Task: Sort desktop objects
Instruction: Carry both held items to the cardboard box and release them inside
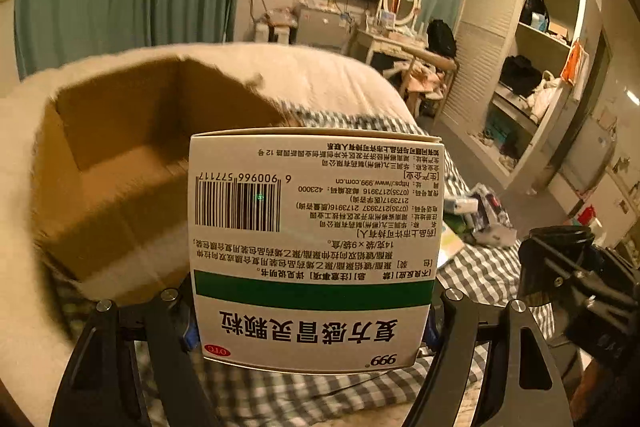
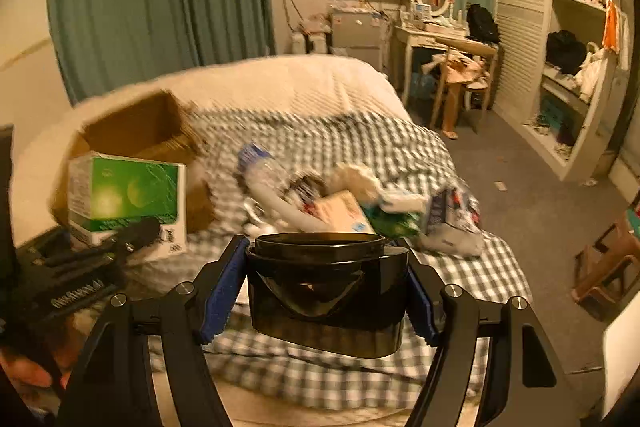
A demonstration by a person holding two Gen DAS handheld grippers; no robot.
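Observation:
My left gripper is shut on a white and green medicine box, held up in front of an open cardboard box that lies on the bed. The same medicine box shows its green face at the left of the right wrist view, beside the cardboard box. My right gripper is shut on a dark glossy container with a round open rim. That container and gripper appear at the right edge of the left wrist view.
A pile of packets, a plastic bottle and small boxes lies on the checked bedspread. A cream blanket covers the far bed. A dressing table, open shelves and a stool stand to the right.

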